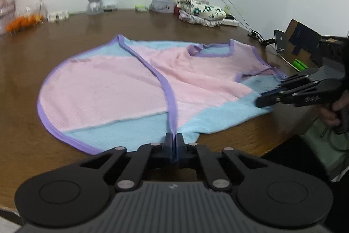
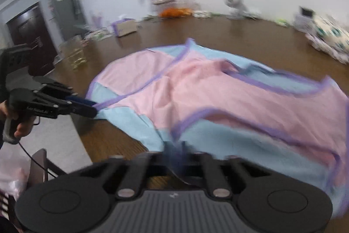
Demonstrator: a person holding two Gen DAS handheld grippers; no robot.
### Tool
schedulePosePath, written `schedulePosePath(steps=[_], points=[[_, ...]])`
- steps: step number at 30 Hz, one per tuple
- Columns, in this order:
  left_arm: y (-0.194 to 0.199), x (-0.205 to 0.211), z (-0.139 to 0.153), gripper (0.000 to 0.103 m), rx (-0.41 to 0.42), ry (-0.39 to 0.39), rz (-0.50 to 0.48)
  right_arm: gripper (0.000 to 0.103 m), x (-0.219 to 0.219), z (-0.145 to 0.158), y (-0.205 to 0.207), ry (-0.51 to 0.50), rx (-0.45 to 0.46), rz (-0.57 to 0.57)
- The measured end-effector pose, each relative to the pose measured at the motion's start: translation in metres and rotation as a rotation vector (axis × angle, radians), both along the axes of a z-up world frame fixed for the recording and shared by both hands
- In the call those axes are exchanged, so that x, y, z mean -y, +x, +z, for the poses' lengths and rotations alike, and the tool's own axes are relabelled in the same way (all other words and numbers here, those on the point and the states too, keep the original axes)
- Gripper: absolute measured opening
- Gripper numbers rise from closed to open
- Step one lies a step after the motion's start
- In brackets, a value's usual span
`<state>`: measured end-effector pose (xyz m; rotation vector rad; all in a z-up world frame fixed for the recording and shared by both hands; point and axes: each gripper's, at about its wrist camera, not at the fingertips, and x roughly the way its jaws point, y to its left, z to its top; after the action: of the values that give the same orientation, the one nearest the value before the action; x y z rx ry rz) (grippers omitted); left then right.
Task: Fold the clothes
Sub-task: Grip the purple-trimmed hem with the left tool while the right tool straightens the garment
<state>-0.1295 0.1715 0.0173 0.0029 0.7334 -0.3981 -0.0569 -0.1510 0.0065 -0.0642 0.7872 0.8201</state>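
A pink and light-blue garment (image 1: 135, 88) with purple trim lies spread on the brown wooden table (image 1: 43, 54). At its near edge my left gripper (image 1: 175, 137) is shut on the hem, where the purple trim line runs between the fingers. From the right wrist view the left gripper (image 2: 94, 111) shows at the left, tips on the same blue corner. My right gripper (image 2: 177, 145) is blurred and shut on the blue and purple edge of the garment (image 2: 218, 106). In the left wrist view the right gripper (image 1: 260, 102) pinches the blue corner near the table's right edge.
Along the back stand a small white robot-like figure (image 1: 94, 0), orange items (image 1: 24, 22), small boxes (image 1: 162, 4) and a folded floral cloth pile (image 1: 201, 11). A phone on a stand (image 1: 295, 40) and cables (image 1: 237, 12) sit at the right. A tissue box (image 2: 125, 26) is far left.
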Motion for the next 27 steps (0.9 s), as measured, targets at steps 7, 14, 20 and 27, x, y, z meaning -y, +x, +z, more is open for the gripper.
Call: schedulePosePath(steps=[7, 14, 20, 27], points=[[0.0, -0.016, 0.006, 0.006, -0.011, 0.019, -0.04, 0.026, 0.018, 0.002, -0.007, -0.008, 0.014, 0.004], [-0.001, -0.014, 0.001, 0.008, -0.026, -0.011, -0.054, 0.026, 0.014, 0.003, -0.008, 0.039, 0.037, -0.003], [-0.002, -0.016, 0.0, 0.008, -0.034, 0.011, -0.047, 0.012, 0.016, 0.012, 0.003, 0.009, 0.058, -0.042], [0.0, -0.003, 0.009, 0.018, 0.02, -0.021, -0.072, 0.038, -0.01, 0.013, 0.028, -0.187, 0.218, 0.016]])
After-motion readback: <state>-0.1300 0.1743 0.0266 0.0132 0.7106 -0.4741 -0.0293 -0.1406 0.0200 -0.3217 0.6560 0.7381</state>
